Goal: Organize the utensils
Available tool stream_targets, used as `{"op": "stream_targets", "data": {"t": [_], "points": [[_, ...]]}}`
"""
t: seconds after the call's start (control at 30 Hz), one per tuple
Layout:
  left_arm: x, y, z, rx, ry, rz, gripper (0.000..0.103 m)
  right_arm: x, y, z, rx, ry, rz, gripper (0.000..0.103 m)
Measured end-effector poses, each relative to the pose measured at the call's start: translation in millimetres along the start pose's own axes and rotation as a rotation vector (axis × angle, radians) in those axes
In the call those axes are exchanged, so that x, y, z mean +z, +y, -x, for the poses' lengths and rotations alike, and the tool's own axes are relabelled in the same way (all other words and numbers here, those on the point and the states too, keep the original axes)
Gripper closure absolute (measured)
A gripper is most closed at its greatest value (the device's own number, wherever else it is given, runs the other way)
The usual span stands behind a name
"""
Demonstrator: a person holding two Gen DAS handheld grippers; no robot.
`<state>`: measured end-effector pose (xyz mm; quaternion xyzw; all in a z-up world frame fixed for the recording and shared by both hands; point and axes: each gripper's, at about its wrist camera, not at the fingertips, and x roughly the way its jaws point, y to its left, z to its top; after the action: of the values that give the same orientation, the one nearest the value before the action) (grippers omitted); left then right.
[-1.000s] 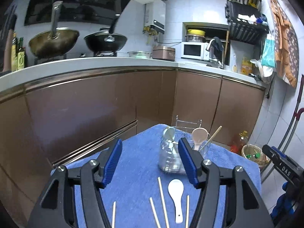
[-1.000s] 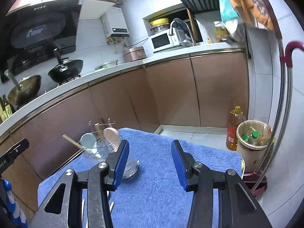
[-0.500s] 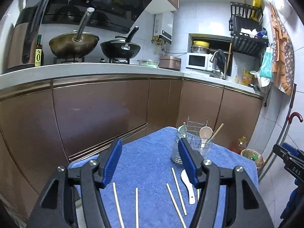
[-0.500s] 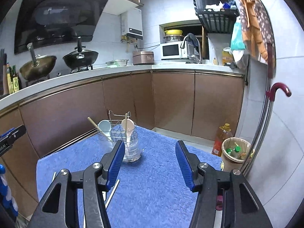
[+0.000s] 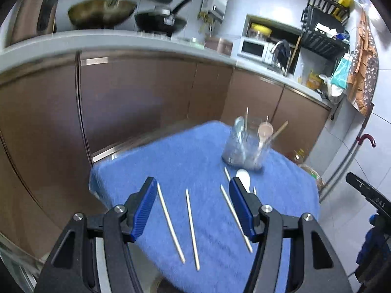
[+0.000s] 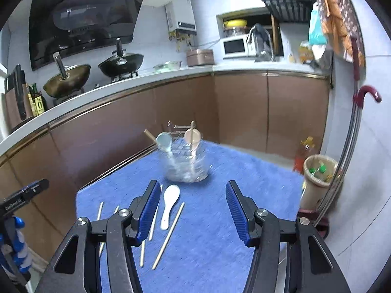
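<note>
The task is partly done. A clear utensil holder (image 6: 187, 163) stands at the far side of the blue towel (image 6: 220, 219), and it already carries a pale blue spoon (image 6: 163, 139), a beige spoon (image 6: 193, 135) and at least one wooden stick. On the towel, nearer to the cameras, a white spoon (image 6: 169, 204) lies flat, just in front of the holder, with loose chopsticks on both sides of it. In the left wrist view the same chopsticks (image 5: 169, 222) are spread over the near part of the towel, several of them, well apart from each other. All of these are left to be put away.

The left gripper (image 5: 193, 207) is released: its blue fingers stand wide and nothing is between them; two chopsticks lie on the towel below the gap. The right gripper (image 6: 191, 212) is also released and empty. Its jaws have just been opening, with no thing between them, and the white spoon lies near its left finger.

For moving, the towel is free on the right side, but its near left corner and its right edge are close to the loose pieces, so a push could send a chopstick off. The brown cabinets (image 6: 146, 127) are close behind the holder.
</note>
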<state>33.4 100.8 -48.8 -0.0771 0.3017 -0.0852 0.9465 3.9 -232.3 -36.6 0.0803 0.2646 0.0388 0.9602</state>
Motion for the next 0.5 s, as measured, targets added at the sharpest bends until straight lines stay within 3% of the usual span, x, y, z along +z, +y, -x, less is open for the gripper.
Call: {"op": "stream_targets", "data": {"t": [0.23,0.5], "points": [[-19,13,-20,-0.066,0.132,0.029,0.044,-12,16,-26,0.063,0.125,0.008,0.050],[-21,-16,-124,-0.207,0.419,0.103,0.045,-26,14,-110,0.117,0.349,0.000,0.064]]}}
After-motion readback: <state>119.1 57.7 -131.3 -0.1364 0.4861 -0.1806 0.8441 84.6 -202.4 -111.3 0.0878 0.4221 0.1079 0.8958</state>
